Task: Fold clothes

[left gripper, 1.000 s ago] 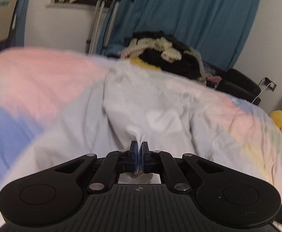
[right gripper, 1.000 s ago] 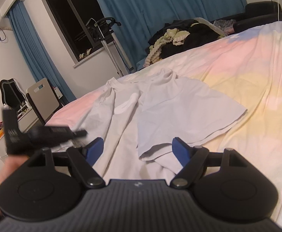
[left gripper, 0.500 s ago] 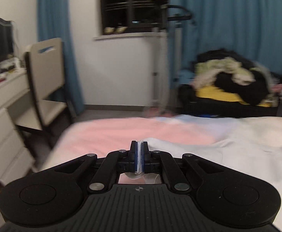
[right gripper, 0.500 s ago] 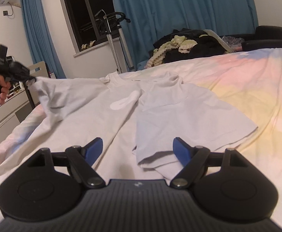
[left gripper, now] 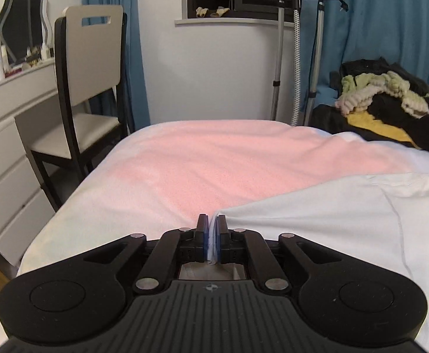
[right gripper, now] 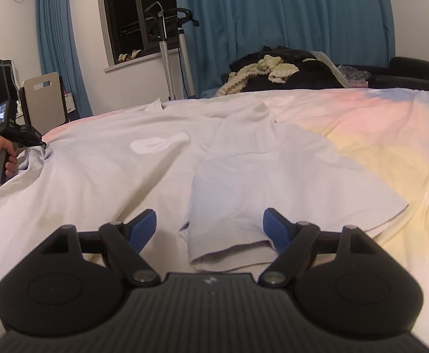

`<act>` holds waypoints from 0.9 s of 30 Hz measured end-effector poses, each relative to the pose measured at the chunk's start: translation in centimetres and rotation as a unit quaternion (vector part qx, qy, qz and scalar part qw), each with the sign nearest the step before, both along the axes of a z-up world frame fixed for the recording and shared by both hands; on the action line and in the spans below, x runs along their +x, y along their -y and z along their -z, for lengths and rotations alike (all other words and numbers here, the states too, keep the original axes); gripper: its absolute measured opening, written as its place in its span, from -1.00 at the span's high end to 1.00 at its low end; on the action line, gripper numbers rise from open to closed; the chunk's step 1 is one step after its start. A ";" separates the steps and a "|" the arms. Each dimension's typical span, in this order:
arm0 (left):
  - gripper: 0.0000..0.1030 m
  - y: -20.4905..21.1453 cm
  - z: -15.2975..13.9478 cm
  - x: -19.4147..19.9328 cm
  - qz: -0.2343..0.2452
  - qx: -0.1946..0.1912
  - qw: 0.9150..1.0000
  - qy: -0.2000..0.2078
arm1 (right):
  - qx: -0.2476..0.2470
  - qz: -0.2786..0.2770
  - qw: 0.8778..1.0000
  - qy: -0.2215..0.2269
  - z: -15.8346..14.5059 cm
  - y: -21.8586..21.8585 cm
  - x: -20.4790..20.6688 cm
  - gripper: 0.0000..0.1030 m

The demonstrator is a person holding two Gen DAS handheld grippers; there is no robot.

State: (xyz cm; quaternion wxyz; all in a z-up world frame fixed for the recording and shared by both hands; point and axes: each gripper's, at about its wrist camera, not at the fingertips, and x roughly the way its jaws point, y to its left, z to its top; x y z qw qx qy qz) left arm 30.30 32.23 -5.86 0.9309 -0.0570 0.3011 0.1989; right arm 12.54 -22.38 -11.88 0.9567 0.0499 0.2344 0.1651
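Observation:
A white T-shirt (right gripper: 155,164) lies spread on the pastel bed (right gripper: 385,135), its right side folded over (right gripper: 261,176) toward the middle. My left gripper (left gripper: 213,235) is shut on an edge of the shirt (left gripper: 317,223), which stretches off to the right. In the right wrist view the left gripper (right gripper: 39,144) shows at the far left, pulling the cloth out low over the bed's left side. My right gripper (right gripper: 210,229) is open and empty, hovering over the hem of the folded part.
A chair (left gripper: 88,94) and a white dresser (left gripper: 8,147) stand left of the bed. A garment steamer stand (left gripper: 296,44) and a pile of dark and yellow clothes (left gripper: 390,103) are beyond the bed, in front of blue curtains.
My left gripper has carried the shirt edge out to the left and lowered it toward the bed, spreading that side open. My right gripper has stayed open, moving slightly.

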 end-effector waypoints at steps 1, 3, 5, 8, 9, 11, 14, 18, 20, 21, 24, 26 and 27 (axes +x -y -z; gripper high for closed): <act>0.52 0.0 -0.5 -0.5 0.001 -0.011 1.000 -0.004 | 0.000 0.000 1.000 -0.001 0.1 0.0 0.1 -0.58; 0.09 -0.3 -1.4 -2.3 0.011 -0.024 1.000 -0.002 | 0.004 0.001 1.000 -0.001 0.0 0.0 0.1 -0.58; 0.04 0.4 -2.3 -5.2 0.028 -0.046 0.999 0.006 | 0.010 0.004 1.000 0.000 -0.2 0.2 0.0 -0.58; 0.04 2.0 -3.1 -10.4 0.093 -0.133 0.987 -0.011 | 0.015 0.005 1.000 0.006 -0.8 0.3 -0.4 -0.58; 0.04 2.7 -3.1 -12.4 0.107 -0.161 0.981 -0.019 | 0.014 0.004 1.000 0.010 -1.0 0.3 -0.7 -0.58; 0.04 4.6 -3.0 -16.4 0.137 -0.207 0.968 -0.035 | 0.009 -0.002 1.000 0.023 -1.7 0.1 -1.5 -0.58; 0.04 7.8 -2.5 -21.4 0.176 -0.246 0.952 -0.049 | 0.014 -0.012 0.999 0.040 -3.0 0.2 -3.1 -0.58; 0.00 11.6 -0.9 -23.7 0.193 -0.237 0.950 -0.072 | 0.072 -0.022 0.996 0.041 -4.3 1.8 -5.6 -0.58; 0.10 13.2 0.6 -23.5 0.161 -0.218 0.955 -0.120 | 0.081 -0.020 0.996 0.040 -4.8 2.8 -6.9 -0.58; 0.21 13.6 1.3 -23.4 0.146 -0.216 0.955 -0.142 | 0.082 -0.013 0.996 0.041 -5.1 3.3 -7.6 -0.59; 0.94 13.7 1.8 -23.4 0.124 -0.211 0.956 -0.164 | 0.089 0.017 0.995 0.040 -5.8 4.7 -9.2 -0.61; 0.94 13.7 1.1 -23.5 0.113 -0.203 0.957 -0.172 | 0.093 0.033 0.994 0.039 -6.1 5.6 -9.9 -0.63; 0.94 13.8 0.6 -23.7 0.109 -0.186 0.961 -0.175 | 0.092 0.040 0.994 0.038 -6.2 6.0 -10.1 -0.63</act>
